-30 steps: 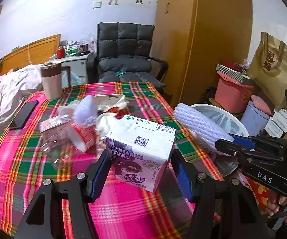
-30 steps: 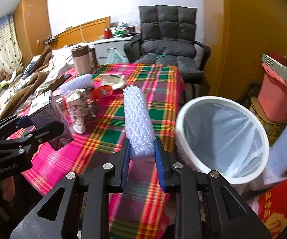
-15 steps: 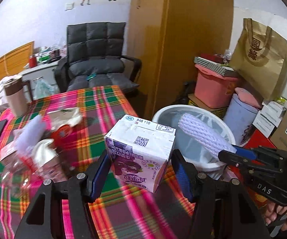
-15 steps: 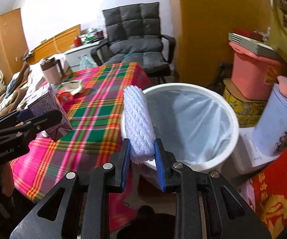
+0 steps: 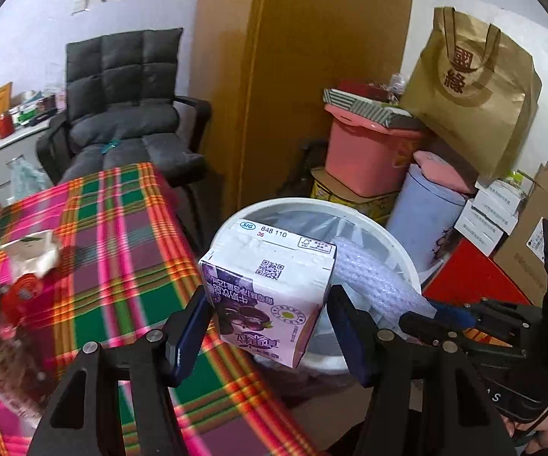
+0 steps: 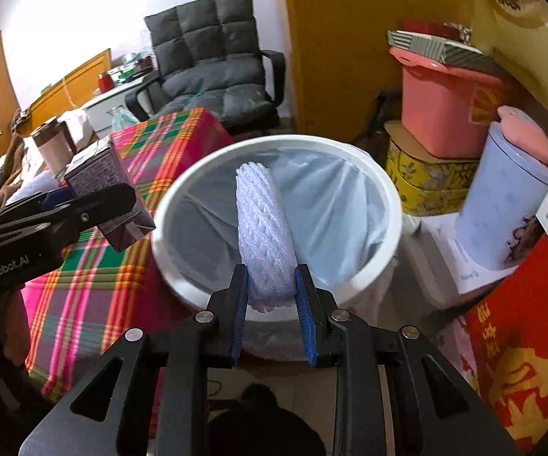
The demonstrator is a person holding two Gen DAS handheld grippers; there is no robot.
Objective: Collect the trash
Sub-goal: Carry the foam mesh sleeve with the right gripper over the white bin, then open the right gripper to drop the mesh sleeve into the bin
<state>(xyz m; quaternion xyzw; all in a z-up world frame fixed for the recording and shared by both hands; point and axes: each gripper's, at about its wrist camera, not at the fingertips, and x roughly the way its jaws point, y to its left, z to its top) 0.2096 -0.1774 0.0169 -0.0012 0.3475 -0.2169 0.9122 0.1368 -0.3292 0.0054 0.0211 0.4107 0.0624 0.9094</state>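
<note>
A white bin (image 6: 372, 174) lined with a translucent bag (image 6: 334, 205) is seen beside the tabletop (image 5: 121, 228); nothing is seen lying inside the liner. The right tool (image 6: 270, 296) is clamped on a white foam net sleeve (image 6: 264, 228), which is held over the bin's mouth. The left tool (image 5: 266, 323) is clamped on a purple-and-white drink carton (image 5: 270, 296), held at the bin's rim on the tabletop side. In the left wrist view the foam sleeve (image 5: 372, 281) is seen just beside the carton, over the bin.

Behind the bin, a pink tub (image 6: 448, 114) is stacked on a yellow flowered box (image 6: 426, 186), and a pale blue cylinder with a pink lid (image 6: 502, 205) stands to the right. A brown paper bag (image 5: 475, 87) leans above these.

The tabletop is covered with a pink, green and orange plaid cloth, on which crumpled wrappers (image 5: 26, 266) lie at the left, blurred. A dark padded chair (image 5: 121, 106) is placed behind it, against a white wall with cartoon stickers, next to a yellow-brown cupboard (image 5: 312, 57). A lidded mug (image 6: 51, 144) stands at the tabletop's far end.

"SIG", "848 110" and "36" are printed on the carton's top, with a QR code. "GenRobot.AI" is read on the left tool's body in the right wrist view. Chinese characters are printed on the paper bag.
</note>
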